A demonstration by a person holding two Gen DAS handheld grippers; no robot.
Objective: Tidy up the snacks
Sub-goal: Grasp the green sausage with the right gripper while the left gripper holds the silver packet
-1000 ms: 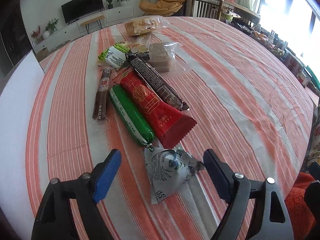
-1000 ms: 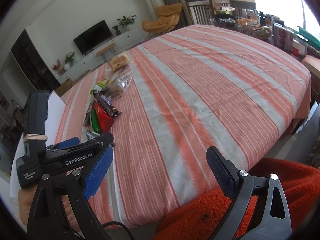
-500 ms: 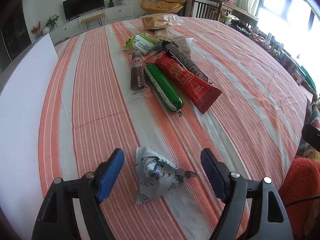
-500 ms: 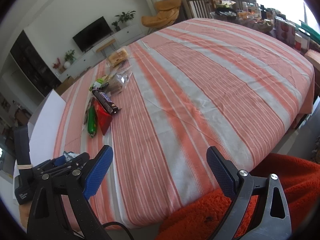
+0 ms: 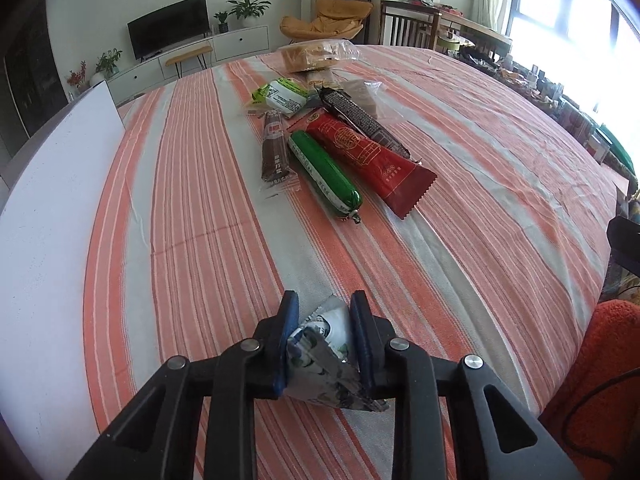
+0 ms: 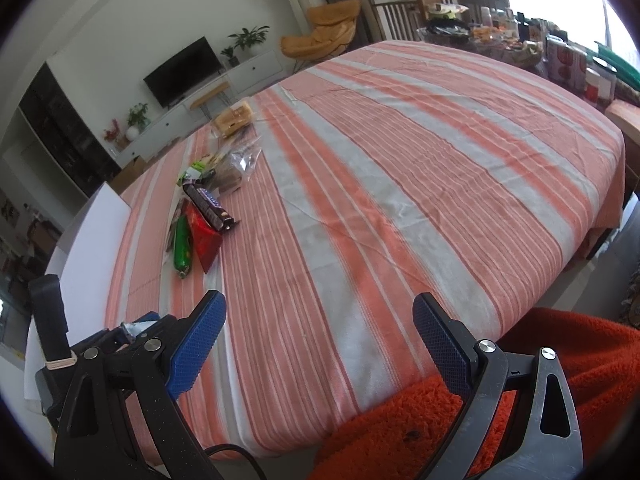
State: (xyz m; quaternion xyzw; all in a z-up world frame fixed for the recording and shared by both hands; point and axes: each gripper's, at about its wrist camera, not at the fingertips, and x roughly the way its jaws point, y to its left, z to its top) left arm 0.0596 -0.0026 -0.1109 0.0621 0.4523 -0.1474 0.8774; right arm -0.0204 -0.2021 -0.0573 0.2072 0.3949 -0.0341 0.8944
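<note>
Striped tablecloth, near edge at 6 o'clock: left gripper is closing on the crinkled silver snack packet, pads pressing it. Right gripper gapes empty. Snack pile sits at 12 o'clock. Advice: squeeze gently, lift straight, avoid dragging cloth.

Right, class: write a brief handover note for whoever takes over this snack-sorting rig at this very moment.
Left gripper: jaws closing on the crumpled silver packet, low over the near tablecloth.
Right gripper: open, empty, over the table edge.
Snack pile lies further off: green sausage, red packet, dark bar, brown stick, green-white packet, bagged bread.
Done: one packet taken.
Left: sort all others.
</note>
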